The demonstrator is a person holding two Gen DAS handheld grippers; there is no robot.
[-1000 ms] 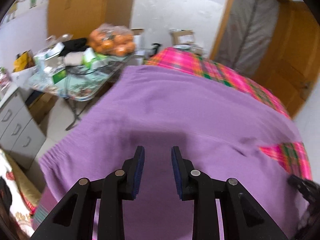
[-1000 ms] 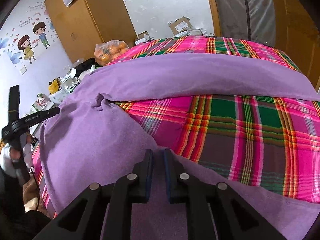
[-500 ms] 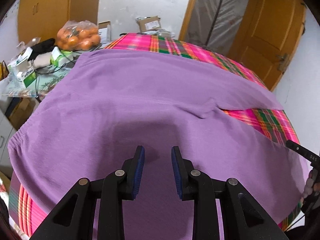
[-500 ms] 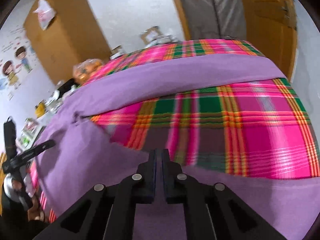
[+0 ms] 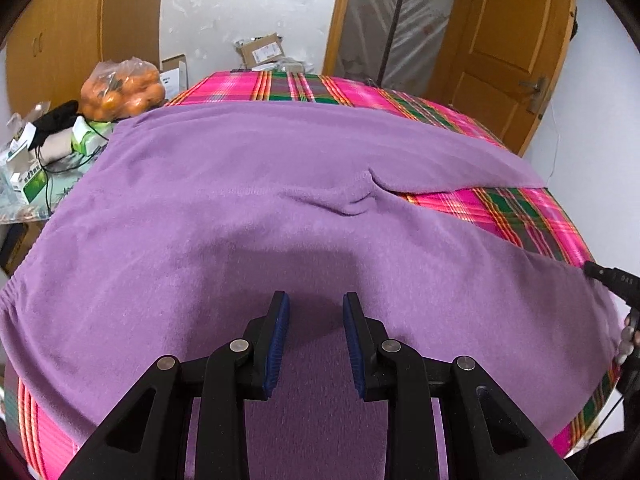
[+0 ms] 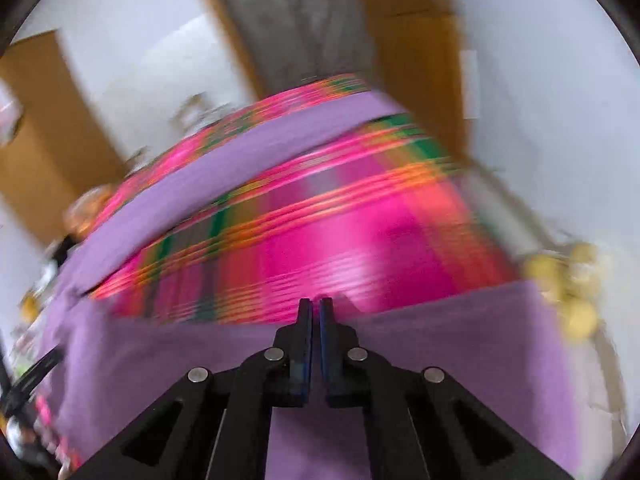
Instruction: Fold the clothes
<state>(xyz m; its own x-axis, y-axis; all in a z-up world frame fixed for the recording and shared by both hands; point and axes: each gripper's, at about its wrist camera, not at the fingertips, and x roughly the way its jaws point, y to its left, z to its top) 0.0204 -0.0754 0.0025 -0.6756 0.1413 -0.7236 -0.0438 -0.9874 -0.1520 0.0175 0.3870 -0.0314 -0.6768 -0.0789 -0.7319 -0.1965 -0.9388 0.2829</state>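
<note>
2 views to go through. In the left wrist view, my left gripper [image 5: 313, 308] hangs over the purple trousers [image 5: 224, 208], which lie spread across the plaid bedspread [image 5: 516, 216] — its jaws stand apart with only bare cloth below the gap, nothing pinched. The waistband sits at the left edge of the bed, and the 2 legs run off to the right with a wedge of plaid showing between them. A bag of oranges [image 5: 122, 90] rests on the cluttered side table [image 5: 24, 200] at the left; a wooden door [image 5: 512, 52] stands behind the bed. At the far right edge I see the other tool's black tip beside the cloth.

In the right wrist view, heavily blurred, my right gripper [image 6: 315, 307] is clenched, pads nearly meeting, at the edge of the near trouser leg [image 6: 460, 344] — whether any cloth is caught between them I cannot tell.
</note>
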